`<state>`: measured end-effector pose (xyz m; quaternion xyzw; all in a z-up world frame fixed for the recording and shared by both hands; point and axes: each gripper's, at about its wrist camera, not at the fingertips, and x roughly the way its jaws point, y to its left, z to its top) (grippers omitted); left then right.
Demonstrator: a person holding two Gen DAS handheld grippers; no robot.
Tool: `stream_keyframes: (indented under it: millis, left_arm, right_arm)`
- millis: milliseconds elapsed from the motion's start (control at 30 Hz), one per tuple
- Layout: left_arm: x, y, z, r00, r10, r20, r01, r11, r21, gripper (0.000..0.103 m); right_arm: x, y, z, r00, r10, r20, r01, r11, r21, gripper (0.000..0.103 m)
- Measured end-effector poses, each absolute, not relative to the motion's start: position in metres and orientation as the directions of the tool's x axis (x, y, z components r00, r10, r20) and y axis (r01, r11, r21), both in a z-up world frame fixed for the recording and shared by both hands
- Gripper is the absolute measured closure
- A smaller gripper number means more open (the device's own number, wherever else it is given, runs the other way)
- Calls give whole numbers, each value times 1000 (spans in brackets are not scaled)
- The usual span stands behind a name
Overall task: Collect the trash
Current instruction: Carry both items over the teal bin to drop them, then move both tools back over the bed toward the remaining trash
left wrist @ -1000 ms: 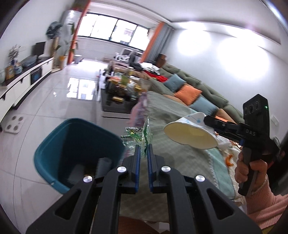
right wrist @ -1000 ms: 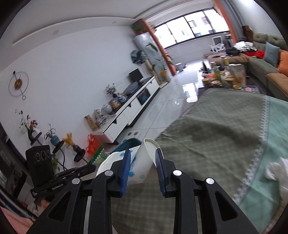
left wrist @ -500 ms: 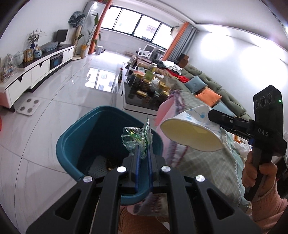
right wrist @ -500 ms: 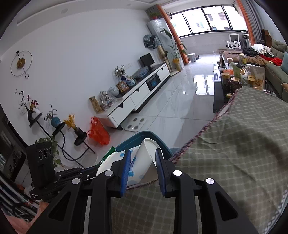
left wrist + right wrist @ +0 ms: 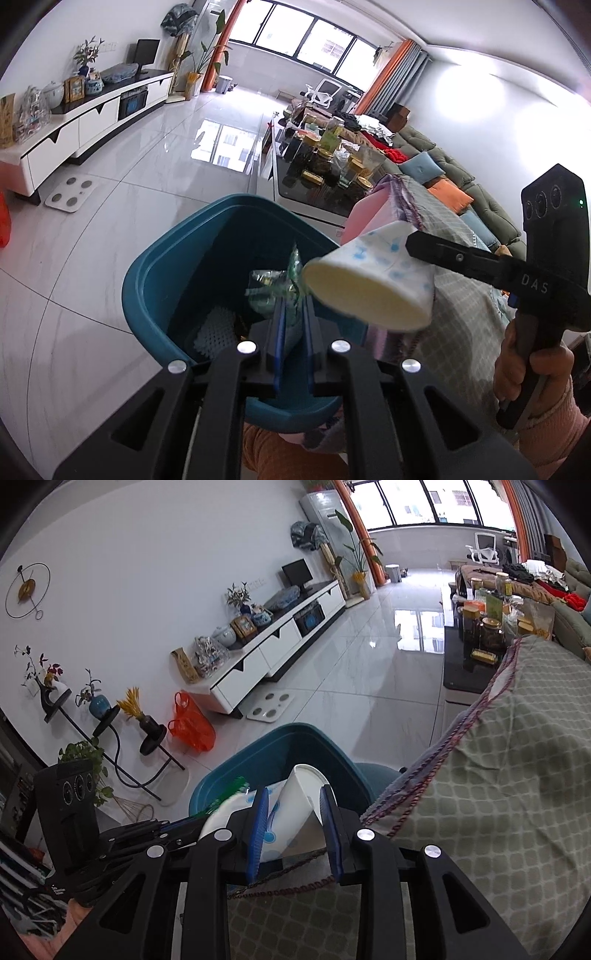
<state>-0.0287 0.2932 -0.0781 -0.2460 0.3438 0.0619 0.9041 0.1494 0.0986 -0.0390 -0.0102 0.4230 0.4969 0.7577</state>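
Above one teal bin [image 5: 155,280]: left gripper [image 5: 293,317] clamped on one green wrapper [image 5: 273,291], right gripper [image 5: 293,830] on one paper cup [image 5: 291,812].

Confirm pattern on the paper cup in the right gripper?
White paper cup with light blue splotches and a cream inside; clearest in the left wrist view.

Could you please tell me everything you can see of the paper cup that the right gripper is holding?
The paper cup is white with pale blue spots and a cream inside. It looks squashed, pinched between the jaws of the right gripper. It lies tilted, mouth towards the left gripper, over the edge of the blue bin.
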Motion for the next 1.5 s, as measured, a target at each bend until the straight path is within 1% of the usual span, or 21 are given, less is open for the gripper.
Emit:
stream_keyframes:
  millis: [33, 100, 267, 367, 500, 667, 733, 967, 1267, 1500]
  left_arm:
    - [-27, 294, -79, 756, -61, -652, -282, 868, -408, 87]
    - [-25, 296, -82, 753, -58, -655, -293, 862, -414, 79]
    - [-24, 297, -83, 757, -56, -650, -300, 855, -423, 77]
    - [-27, 289, -77, 770, -53, -636, -283, 865, -414, 73]
    - [-30, 268, -64, 799, -62, -599, -221, 895, -388, 63]
    - [-26, 233, -48, 825, -117, -553, -110, 926, -360, 58]
    - [-25, 219, -44, 828, -146, -541, -68, 932, -356, 57]
    - [-11, 162, -36, 812, -266, -519, 93, 937, -336, 52]
    - [11, 82, -44, 730, -422, -537, 284, 902, -324, 52]
    - [24, 25, -50, 657, -509, -556, 409, 861, -304, 52]
  right_arm:
    - [149, 100, -40, 153, 740, -655, -762, 510, 399, 71]
    - [147, 101, -40, 151, 740, -655, -764, 508, 398, 67]
    - [140, 95, -33, 169, 745, -646, -771, 508, 384, 67]
    - [139, 83, -26, 185, 757, -627, -772, 507, 384, 65]
    - [133, 59, -14, 215, 770, -601, -774, 510, 376, 62]
    - [124, 24, -1, 269, 780, -565, -774, 524, 355, 60]
    - [121, 6, 4, 301, 778, -552, -767, 541, 344, 58]
    - [117, -64, 7, 410, 740, -532, -704, 628, 330, 56]
    - [114, -151, 7, 555, 646, -523, -575, 753, 320, 56]
    - [115, -210, 1, 625, 578, -524, -479, 815, 327, 56]
